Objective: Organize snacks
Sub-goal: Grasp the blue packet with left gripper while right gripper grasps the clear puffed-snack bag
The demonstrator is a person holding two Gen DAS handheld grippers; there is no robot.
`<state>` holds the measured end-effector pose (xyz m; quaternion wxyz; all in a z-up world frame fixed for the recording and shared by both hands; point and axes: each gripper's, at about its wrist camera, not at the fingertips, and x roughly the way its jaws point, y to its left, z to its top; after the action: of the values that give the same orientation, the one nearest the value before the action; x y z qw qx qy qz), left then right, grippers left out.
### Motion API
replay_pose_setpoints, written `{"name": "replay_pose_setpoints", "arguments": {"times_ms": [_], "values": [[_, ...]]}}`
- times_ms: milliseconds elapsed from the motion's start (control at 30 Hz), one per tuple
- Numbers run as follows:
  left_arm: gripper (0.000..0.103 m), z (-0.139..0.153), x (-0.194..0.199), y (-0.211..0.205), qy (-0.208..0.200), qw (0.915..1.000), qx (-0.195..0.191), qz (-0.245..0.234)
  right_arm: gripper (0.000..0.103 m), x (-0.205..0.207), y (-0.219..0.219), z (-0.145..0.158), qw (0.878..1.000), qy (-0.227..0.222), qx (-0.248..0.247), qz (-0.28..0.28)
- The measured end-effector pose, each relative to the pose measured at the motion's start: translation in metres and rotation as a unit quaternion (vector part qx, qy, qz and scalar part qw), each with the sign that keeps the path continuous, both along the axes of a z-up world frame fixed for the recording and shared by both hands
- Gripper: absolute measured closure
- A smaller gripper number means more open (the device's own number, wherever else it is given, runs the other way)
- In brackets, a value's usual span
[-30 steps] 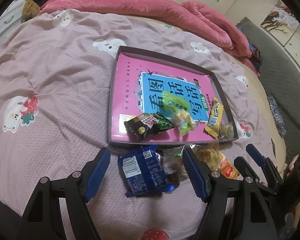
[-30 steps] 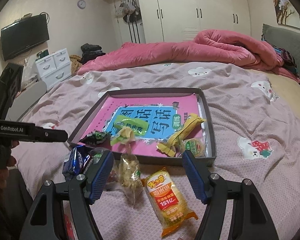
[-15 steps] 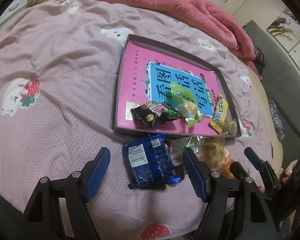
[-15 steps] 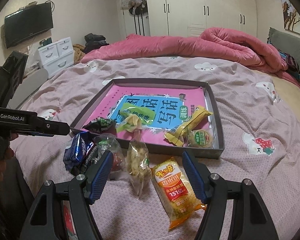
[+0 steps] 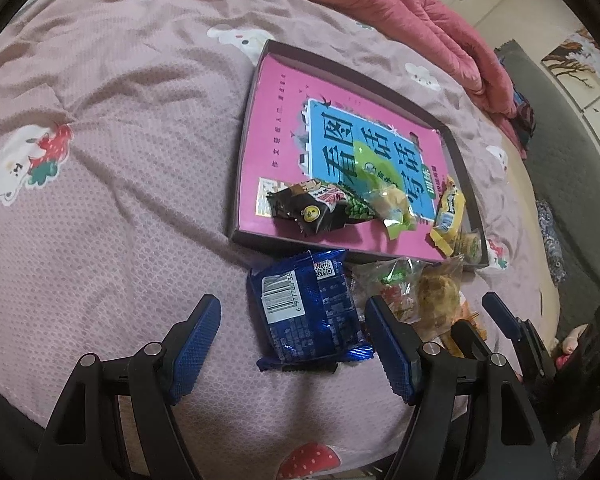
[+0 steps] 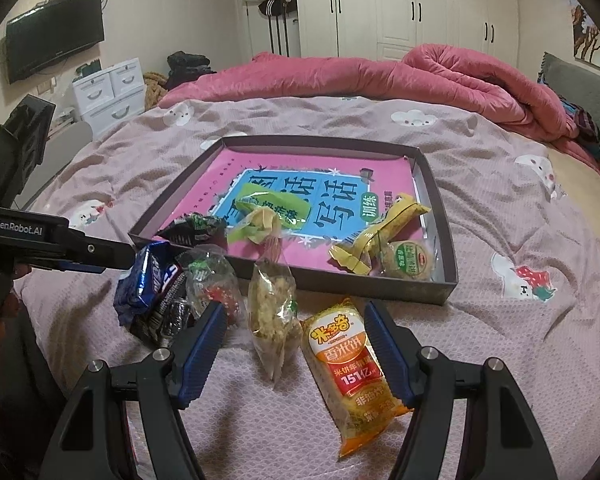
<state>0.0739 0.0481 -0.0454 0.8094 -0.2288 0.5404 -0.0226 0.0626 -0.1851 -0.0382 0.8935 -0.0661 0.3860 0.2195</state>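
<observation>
A shallow dark box (image 5: 256,92) (image 6: 440,204) with a pink and blue book lining it lies on the bed and holds several snack packets. In front of it lie a blue biscuit pack (image 5: 306,312) (image 6: 148,276), a clear bag with red sweets (image 6: 214,284), a clear bag of yellow puffs (image 6: 274,312) and an orange rice-cracker pack (image 6: 350,368). My left gripper (image 5: 294,344) is open, its jaws either side of the blue pack. My right gripper (image 6: 294,344) is open, its jaws either side of the puff bag and the orange pack.
The pink patterned bedsheet (image 5: 120,160) spreads to the left. A rolled red duvet (image 6: 440,76) lies at the back. White drawers (image 6: 112,88) and a wall TV (image 6: 54,36) stand left of the bed. The bed edge runs just below both grippers.
Both grippers have moved forward and down toward the loose snacks in front of the box. The snacks and box have not moved. Both stay open.
</observation>
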Motion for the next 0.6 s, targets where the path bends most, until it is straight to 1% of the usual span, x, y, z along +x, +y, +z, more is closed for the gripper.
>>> {"name": "replay_pose_setpoints", "arguments": {"times_ms": [300, 367, 433, 600], "values": [[0.027, -0.007, 0.003, -0.004, 0.010, 0.9999, -0.005, -0.005, 0.033, 0.009, 0.008, -0.010, 1.000, 0.005, -0.017, 0.011], [0.027, -0.010, 0.004, -0.004, 0.013, 0.9999, -0.006, -0.005, 0.037, 0.010, 0.011, -0.012, 1.000, 0.000, -0.025, 0.012], [0.027, -0.011, 0.004, -0.004, 0.015, 0.9998, -0.009, -0.004, 0.046, 0.012, 0.013, -0.015, 0.999, 0.001, -0.030, 0.014], [0.027, -0.017, 0.008, -0.003, 0.022, 0.9996, -0.015, 0.000, 0.059, 0.014, 0.019, -0.018, 0.999, 0.005, -0.031, 0.027]]}}
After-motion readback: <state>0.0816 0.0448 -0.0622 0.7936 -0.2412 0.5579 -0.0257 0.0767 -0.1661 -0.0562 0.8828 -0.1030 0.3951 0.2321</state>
